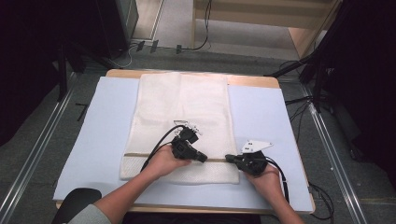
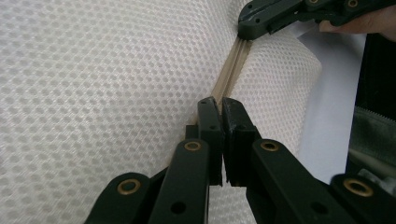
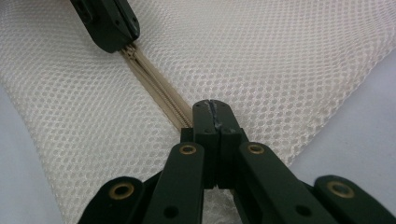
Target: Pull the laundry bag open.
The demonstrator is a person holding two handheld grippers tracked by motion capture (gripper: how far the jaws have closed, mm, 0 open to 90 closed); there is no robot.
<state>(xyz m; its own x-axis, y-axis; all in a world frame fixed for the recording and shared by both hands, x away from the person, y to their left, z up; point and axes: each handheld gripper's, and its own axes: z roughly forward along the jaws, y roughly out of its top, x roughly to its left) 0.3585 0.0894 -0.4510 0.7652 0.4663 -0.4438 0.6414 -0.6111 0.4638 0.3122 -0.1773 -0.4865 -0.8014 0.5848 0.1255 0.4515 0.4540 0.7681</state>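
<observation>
High view: a white mesh laundry bag lies flat and lengthwise on a pale blue mat covering the table, its near end toward the person. A beige zipper crosses the bag near that end. The left gripper and the right gripper point toward each other along the zipper line, tips near but apart, each held in 1 hand; the right one sits at the bag's right edge.

Left gripper view: the left gripper has its 2 jaws drawn narrow, a thin slit between them, tips resting on the zipper; whether they pinch anything cannot be told. The right gripper touches the zipper farther along.

Right gripper view: the right gripper has its jaws pressed together over the zipper, at the bag's edge; what they grip is hidden. The left gripper sits on the zipper beyond.
</observation>
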